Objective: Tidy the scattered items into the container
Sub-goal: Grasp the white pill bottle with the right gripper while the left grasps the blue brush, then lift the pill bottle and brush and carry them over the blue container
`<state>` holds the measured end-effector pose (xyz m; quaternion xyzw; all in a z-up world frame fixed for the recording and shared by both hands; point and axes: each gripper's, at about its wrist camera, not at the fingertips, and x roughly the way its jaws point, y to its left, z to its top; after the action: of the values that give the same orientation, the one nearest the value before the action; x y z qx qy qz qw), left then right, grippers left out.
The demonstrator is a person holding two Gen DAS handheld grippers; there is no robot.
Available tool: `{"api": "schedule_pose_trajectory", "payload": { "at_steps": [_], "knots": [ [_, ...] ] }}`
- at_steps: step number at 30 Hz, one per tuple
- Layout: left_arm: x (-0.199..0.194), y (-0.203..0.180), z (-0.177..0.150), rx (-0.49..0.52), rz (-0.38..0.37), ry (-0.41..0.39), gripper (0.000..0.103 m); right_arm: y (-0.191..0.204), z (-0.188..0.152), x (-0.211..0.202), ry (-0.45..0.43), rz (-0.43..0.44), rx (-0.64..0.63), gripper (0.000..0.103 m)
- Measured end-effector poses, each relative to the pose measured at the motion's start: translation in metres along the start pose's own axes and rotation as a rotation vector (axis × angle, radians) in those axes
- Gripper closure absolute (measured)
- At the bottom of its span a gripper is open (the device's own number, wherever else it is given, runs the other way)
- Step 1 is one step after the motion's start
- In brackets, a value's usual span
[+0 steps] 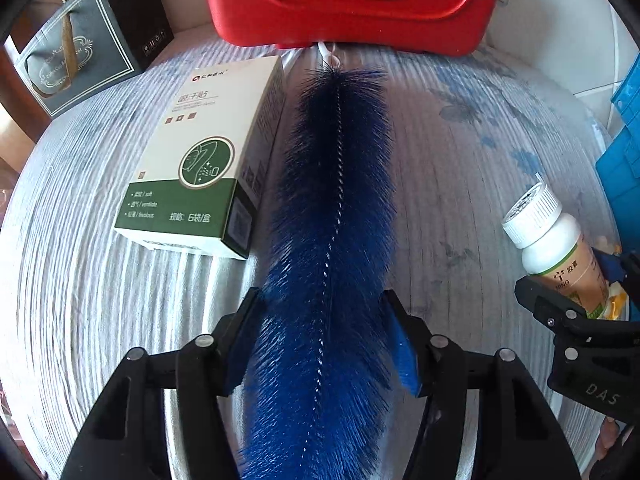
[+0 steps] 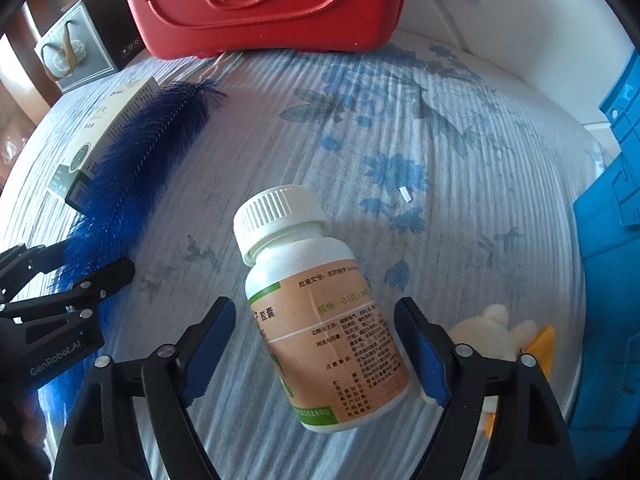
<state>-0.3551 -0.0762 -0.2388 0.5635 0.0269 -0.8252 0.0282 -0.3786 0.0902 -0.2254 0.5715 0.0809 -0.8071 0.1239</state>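
1. Nearest the left wrist camera is the left claw (image 1: pixel 324 344), its blue-padded fingers spread about the fluffy dark-blue bristle brush with a twisted-wire spine (image 1: pixel 332 240). The pads sit against or just inside the outer bristles; whether they press hard enough to hold the brush I cannot tell, and the jaws stand fairly wide.

2. The brush's long axis runs straight ahead of the left claw, along the line of its fingers, with the tip pointing towards the red moulded plastic case (image 1: pixel 352 4) at the far edge. So the claw straddles the brush across its width, which seems the right way round for a pinch on the wire spine.

3. Nearest the right wrist camera is the right claw (image 2: pixel 316 344), spread wide with a gap on both sides of the white plastic pill bottle with a ribbed cap and tan-and-green label (image 2: pixel 320 312). The bottle lies on its side between the fingers, cap pointing away and a little left, so its long axis runs roughly along the fingers.

4. Each claw is nearest its own item, so no cross-reach looks needed.

5. Outward: a white-and-green cardboard box (image 1: pixel 200 156) lies just left of the brush, and a cream-and-yellow plush toy (image 2: pixel 504 332) sits just right of the right claw.

6. The blue plastic crate (image 2: pixel 612 240), likely the container, stands at the right edge of the blue-flowered cloth surface (image 2: pixel 400 140), nearer the right claw.
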Motion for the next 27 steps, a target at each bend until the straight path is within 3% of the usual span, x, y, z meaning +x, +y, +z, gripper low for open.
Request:
{"api": "schedule_pose_trajectory", "payload": {
  "at_steps": [1, 2, 3, 13, 25, 27],
  "knots": [
    [-0.001, 0.000, 0.000, -0.002, -0.002, -0.001, 0.065, 0.001, -0.001, 0.002, 0.005, 0.003, 0.003, 0.043],
    [-0.002, 0.000, 0.000, -0.003, -0.006, 0.001, 0.077, 0.001, -0.001, 0.004, 0.010, 0.011, 0.009, 0.045],
    [-0.003, 0.000, 0.000, -0.002, -0.009, 0.005, 0.081, 0.001, -0.002, 0.005, 0.008, 0.013, 0.016, 0.049],
    [-0.048, -0.009, -0.010, 0.012, -0.028, -0.068, 0.086, 0.001, -0.016, -0.018, -0.028, 0.029, 0.025, 0.051],
    [-0.122, -0.013, -0.042, 0.002, -0.026, -0.146, 0.087, 0.023, -0.034, -0.088, -0.130, 0.058, -0.016, 0.051],
    [-0.139, -0.013, -0.049, 0.000, -0.020, -0.172, 0.098, 0.028, -0.041, -0.100, -0.148, 0.064, -0.023, 0.051]
  ]
}}
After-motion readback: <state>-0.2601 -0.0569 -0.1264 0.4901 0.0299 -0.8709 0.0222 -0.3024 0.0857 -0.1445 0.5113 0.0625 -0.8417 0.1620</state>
